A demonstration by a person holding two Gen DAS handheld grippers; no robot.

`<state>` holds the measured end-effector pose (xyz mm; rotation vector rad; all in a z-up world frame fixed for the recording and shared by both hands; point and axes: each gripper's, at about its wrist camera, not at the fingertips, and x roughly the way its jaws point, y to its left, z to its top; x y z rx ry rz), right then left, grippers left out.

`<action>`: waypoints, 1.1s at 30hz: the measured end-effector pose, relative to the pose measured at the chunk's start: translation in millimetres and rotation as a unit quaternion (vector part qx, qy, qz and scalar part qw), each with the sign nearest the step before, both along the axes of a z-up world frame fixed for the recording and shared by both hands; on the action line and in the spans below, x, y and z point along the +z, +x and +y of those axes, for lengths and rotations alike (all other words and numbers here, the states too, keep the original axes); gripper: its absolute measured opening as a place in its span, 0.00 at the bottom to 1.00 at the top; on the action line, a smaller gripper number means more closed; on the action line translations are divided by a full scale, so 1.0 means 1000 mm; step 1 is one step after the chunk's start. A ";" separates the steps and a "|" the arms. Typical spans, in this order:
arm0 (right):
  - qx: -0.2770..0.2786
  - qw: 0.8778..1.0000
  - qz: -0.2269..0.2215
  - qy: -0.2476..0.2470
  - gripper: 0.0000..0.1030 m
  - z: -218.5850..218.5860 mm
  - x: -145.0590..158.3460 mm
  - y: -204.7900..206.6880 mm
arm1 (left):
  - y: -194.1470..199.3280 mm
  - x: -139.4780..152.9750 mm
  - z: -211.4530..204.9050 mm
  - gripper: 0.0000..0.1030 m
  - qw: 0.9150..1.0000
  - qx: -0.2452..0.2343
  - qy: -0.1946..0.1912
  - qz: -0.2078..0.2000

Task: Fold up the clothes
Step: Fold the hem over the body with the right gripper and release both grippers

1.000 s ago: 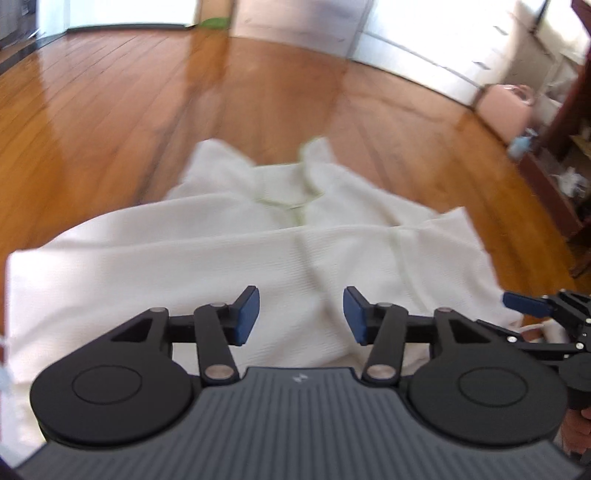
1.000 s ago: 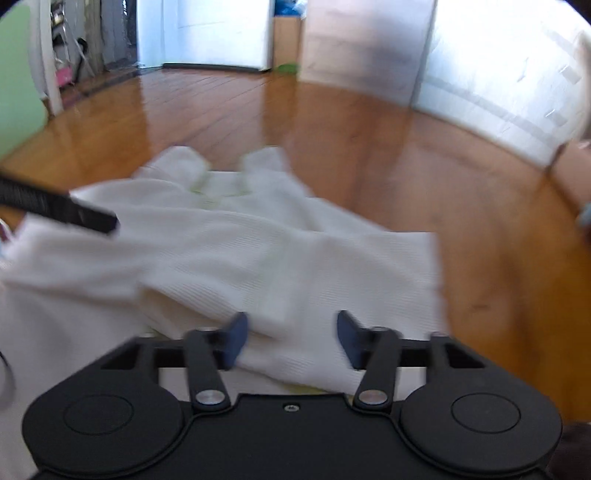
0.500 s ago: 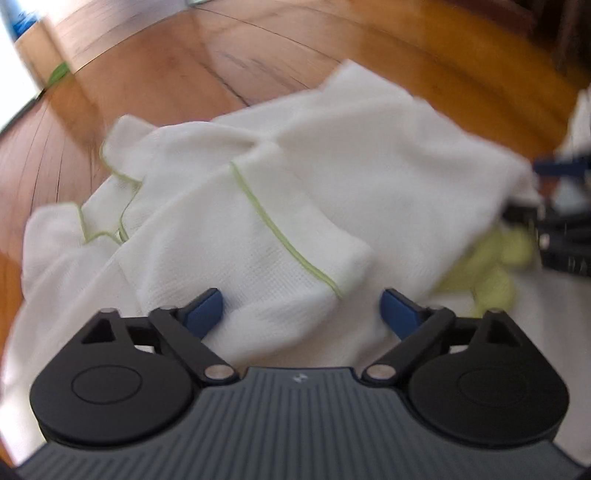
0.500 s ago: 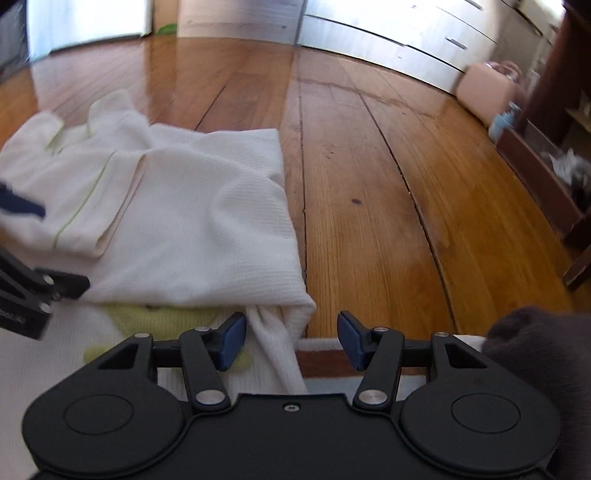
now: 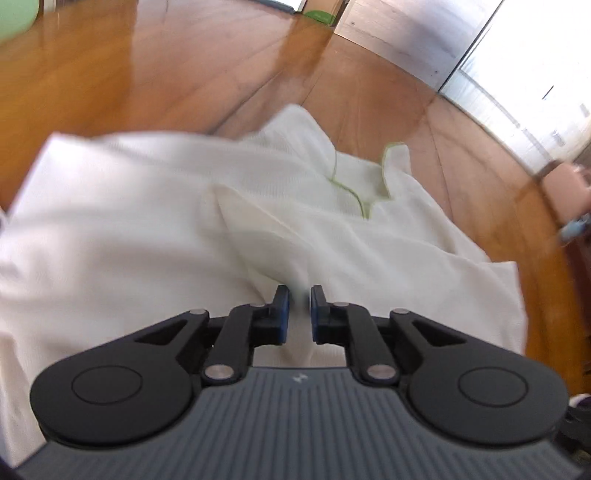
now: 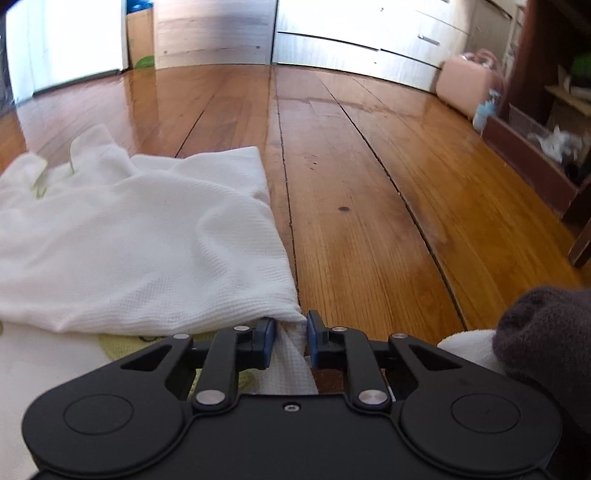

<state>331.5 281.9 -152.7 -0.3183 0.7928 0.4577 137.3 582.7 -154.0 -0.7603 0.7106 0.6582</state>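
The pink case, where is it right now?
In the right wrist view the pink case stands at the upper right, on the wooden floor against the white drawers, beside the dark shelf.

shirt (image 5: 155, 221) | white waffle knit, lime-green collar trim | rumpled, partly folded over itself | lying on wooden floor

Glossy wooden floor (image 6: 369, 206) — white drawers (image 6: 369, 33).

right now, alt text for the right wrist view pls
The right gripper is shut on a corner of a white shirt lying on a wooden floor. White drawers and a pink case stand beyond.
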 end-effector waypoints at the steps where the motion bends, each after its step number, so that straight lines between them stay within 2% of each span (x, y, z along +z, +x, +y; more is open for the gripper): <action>1: 0.002 1.000 -0.003 -0.005 0.20 0.001 0.000 -0.001 | -0.001 -0.003 -0.001 0.27 1.000 -0.008 -0.007 0.001; 3: 0.001 1.000 -0.006 -0.010 0.22 0.001 0.003 -0.001 | -0.003 -0.003 0.002 0.46 1.000 -0.010 -0.006 -0.006; 4: 0.005 1.000 -0.009 -0.006 0.22 0.001 0.007 -0.003 | -0.004 -0.001 0.004 0.49 1.000 -0.003 -0.001 -0.011; 6: 0.014 1.000 -0.015 0.002 0.22 0.000 0.013 -0.007 | -0.006 0.000 0.012 0.66 1.000 0.013 0.002 -0.024; 8: 0.026 0.999 -0.020 -0.001 0.22 0.001 0.016 -0.009 | 0.001 -0.005 0.024 0.70 0.999 0.012 -0.006 -0.030; 9: 0.029 0.999 -0.022 -0.002 0.22 0.001 0.015 -0.008 | 0.002 -0.006 0.027 0.65 1.000 0.011 0.007 -0.024; 10: 0.032 0.999 -0.025 -0.003 0.22 0.001 0.014 -0.008 | 0.002 -0.007 0.026 0.49 0.999 0.012 0.030 -0.014; 11: 0.031 0.999 -0.027 -0.004 0.22 0.001 0.013 -0.007 | 0.000 -0.001 0.024 0.05 0.998 0.016 0.061 -0.016; 12: 0.024 0.999 -0.030 -0.004 0.17 -0.001 0.014 -0.006 | -0.004 0.008 0.021 0.06 0.995 0.023 0.097 -0.027; 13: 0.016 0.999 -0.033 -0.005 0.02 -0.003 0.014 -0.005 | -0.008 0.018 0.018 0.06 0.990 0.030 0.133 -0.037; 15: 0.003 0.999 -0.036 -0.008 0.03 -0.006 0.014 -0.003 | -0.021 0.034 0.017 0.06 0.985 0.043 0.155 -0.061; 16: 0.001 0.999 -0.030 -0.013 0.03 -0.007 0.013 -0.002 | -0.027 0.038 0.018 0.07 0.986 0.043 0.151 -0.063; 18: -0.002 1.000 -0.016 -0.024 0.04 -0.008 0.011 0.000 | -0.032 0.027 0.023 0.07 0.994 0.023 0.103 -0.030; 20: -0.011 0.999 0.003 -0.033 0.14 -0.008 0.011 0.001 | -0.038 0.002 0.032 0.09 0.999 0.003 0.036 0.016; 21: -0.019 0.999 0.012 -0.031 0.23 -0.010 0.014 -0.001 | -0.044 -0.008 0.034 0.10 1.000 -0.001 0.010 0.025; 22: -0.024 0.999 0.020 -0.023 0.28 -0.013 0.018 -0.003 | -0.050 -0.011 0.036 0.12 1.000 -0.002 0.002 0.024; 23: -0.022 0.999 0.026 0.003 0.29 -0.017 0.026 -0.008 | -0.054 -0.010 0.038 0.14 1.000 -0.002 0.002 0.022; 25: -0.017 0.998 0.037 0.054 0.30 -0.026 0.041 -0.016 | -0.061 -0.005 0.040 0.29 1.000 0.000 0.011 0.019; 26: -0.013 0.996 0.044 0.075 0.33 -0.027 0.048 -0.017 | -0.062 0.002 0.041 0.38 0.999 0.007 0.030 0.016; 28: 0.009 0.994 0.059 0.087 0.53 -0.011 0.053 0.005 | -0.066 0.016 0.045 0.46 0.997 0.029 0.072 -0.001; 29: 0.019 0.993 0.067 0.093 0.55 -0.003 0.055 0.015 | -0.067 0.021 0.048 0.51 0.996 0.034 0.086 -0.010; 30: 0.030 0.992 0.075 0.099 0.57 0.005 0.057 0.026 | -0.063 0.025 0.053 0.57 0.996 0.030 0.088 -0.017; 31: 0.041 0.990 0.083 0.105 0.58 0.013 0.060 0.036 | -0.057 0.025 0.060 0.58 0.997 0.019 0.075 -0.022; 33: 0.062 0.986 0.099 0.116 0.59 0.029 0.065 0.057 | -0.043 0.016 0.072 0.60 0.999 -0.013 0.030 -0.028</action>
